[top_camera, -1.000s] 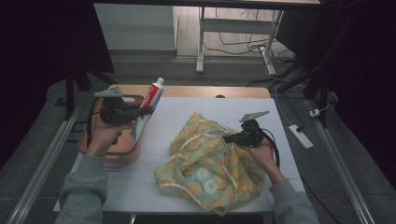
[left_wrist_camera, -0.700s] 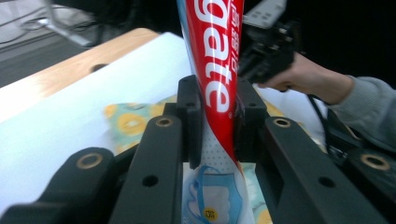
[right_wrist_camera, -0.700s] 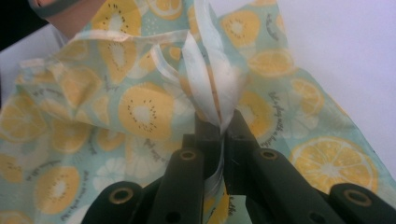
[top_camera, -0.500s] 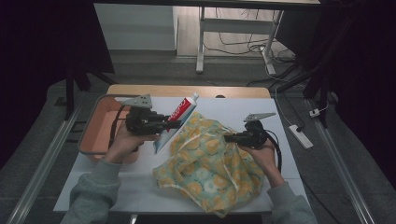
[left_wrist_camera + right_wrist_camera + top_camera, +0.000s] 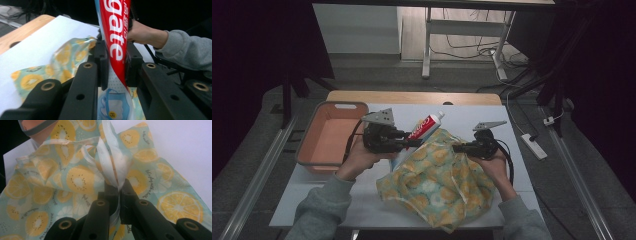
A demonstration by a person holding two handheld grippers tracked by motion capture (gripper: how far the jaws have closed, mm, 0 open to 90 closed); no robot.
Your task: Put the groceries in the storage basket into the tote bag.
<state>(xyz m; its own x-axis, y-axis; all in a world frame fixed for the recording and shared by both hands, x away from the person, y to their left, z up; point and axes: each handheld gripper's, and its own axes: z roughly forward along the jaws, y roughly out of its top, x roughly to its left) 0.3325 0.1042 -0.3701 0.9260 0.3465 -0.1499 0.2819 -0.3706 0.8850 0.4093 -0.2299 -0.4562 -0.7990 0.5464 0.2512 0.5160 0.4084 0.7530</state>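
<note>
A fruit-patterned cloth bag (image 5: 437, 182) lies on the white tabletop, its rim lifted at the top. My left gripper (image 5: 412, 143) is shut on a red and white toothpaste tube (image 5: 424, 127), held just over the bag's upper left rim. Seen from the left gripper view, the tube (image 5: 115, 42) stands pinched between the jaws, and the bag (image 5: 67, 56) lies beyond them. My right gripper (image 5: 455, 147) is shut on the bag's rim. The right gripper view shows its jaws (image 5: 117, 188) pinching the white edge band of the bag (image 5: 75, 180).
An orange bin (image 5: 332, 137) with a grey rim sits at the left of the table. The wooden table edge (image 5: 412, 97) runs along the far side. A power strip (image 5: 534, 146) lies on the floor to the right.
My left gripper has carried the toothpaste tube from over the orange bin rightward to the bag's rim. The right gripper has stayed put, holding the bag.
</note>
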